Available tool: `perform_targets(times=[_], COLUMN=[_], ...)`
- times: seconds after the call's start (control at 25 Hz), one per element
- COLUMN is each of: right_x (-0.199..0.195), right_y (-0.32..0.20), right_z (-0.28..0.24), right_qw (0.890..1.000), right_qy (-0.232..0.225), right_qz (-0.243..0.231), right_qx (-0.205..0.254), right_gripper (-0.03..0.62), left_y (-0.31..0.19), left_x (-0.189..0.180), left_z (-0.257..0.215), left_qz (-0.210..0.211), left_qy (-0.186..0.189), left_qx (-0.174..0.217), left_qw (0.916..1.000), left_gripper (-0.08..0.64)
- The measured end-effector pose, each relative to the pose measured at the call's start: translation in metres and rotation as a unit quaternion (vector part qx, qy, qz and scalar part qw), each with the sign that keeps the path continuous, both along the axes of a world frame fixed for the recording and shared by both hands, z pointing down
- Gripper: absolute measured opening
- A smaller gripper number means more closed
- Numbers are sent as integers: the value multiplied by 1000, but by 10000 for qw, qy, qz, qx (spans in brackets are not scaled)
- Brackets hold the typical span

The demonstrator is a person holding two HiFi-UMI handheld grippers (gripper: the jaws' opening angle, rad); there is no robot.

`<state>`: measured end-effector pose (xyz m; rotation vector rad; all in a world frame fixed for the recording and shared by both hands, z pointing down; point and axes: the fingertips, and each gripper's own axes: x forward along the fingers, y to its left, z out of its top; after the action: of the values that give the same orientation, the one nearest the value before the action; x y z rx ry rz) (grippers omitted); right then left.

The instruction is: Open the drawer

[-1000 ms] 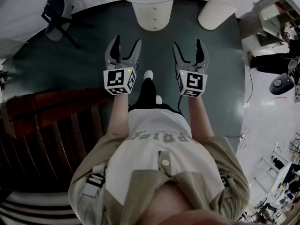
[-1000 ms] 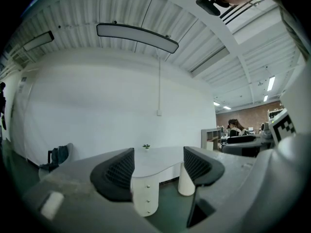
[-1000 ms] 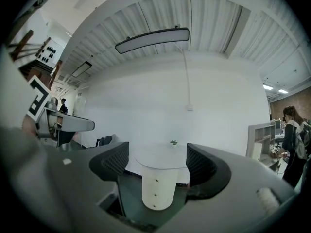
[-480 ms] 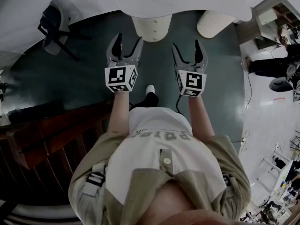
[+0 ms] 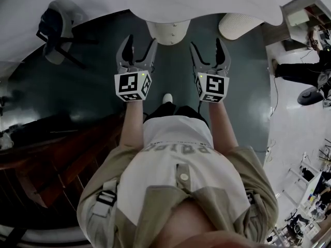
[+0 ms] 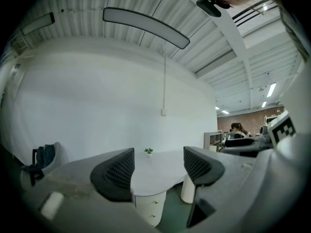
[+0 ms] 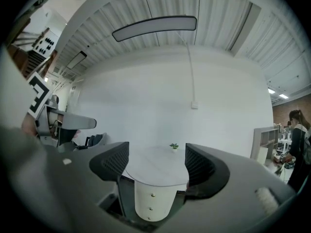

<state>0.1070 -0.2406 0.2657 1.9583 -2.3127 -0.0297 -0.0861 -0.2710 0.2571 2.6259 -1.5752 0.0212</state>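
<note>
A white rounded drawer unit (image 5: 168,31) with small knobs stands under the white table (image 5: 155,1) ahead of me; its drawers look closed. The same drawer unit (image 7: 151,198) shows between the jaws in the right gripper view, and low between them in the left gripper view (image 6: 148,208). My left gripper (image 5: 137,51) is open and holds nothing. My right gripper (image 5: 209,53) is also open and empty. Both are held side by side, short of the drawers, over dark green floor (image 5: 103,76).
A dark chair (image 5: 51,27) stands at the far left. A second white pedestal (image 5: 238,24) is right of the drawer unit. A dark wooden stair or railing (image 5: 57,154) runs at my left. Shelving and people (image 5: 305,50) are at the right.
I have walked forward: the table and drawer unit have come nearer and the wooden railing has slid back. Both grippers stay open at the same height.
</note>
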Motion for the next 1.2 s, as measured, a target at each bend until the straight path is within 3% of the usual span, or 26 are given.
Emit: perform_targets(times=[0.4,0.68,1.2], right_x=[29,26,9], right_y=[-15,-45,-113], right_z=[31,61,204], right_qw=[9991,9978,9964], right_qy=[-53,-9,89], right_qz=[-261,-479,-550], right_qx=[-339,-462,-644], right_gripper=[360,360,356], left_y=[4,-2,-31], left_x=[23,27,29], left_z=[25,44,145], left_qz=[-320,-492,-438], left_qy=[-31,-39,-157], left_qx=[-295,-439,-388], left_qw=[9990,9978,9982], left_gripper=[330,330,330])
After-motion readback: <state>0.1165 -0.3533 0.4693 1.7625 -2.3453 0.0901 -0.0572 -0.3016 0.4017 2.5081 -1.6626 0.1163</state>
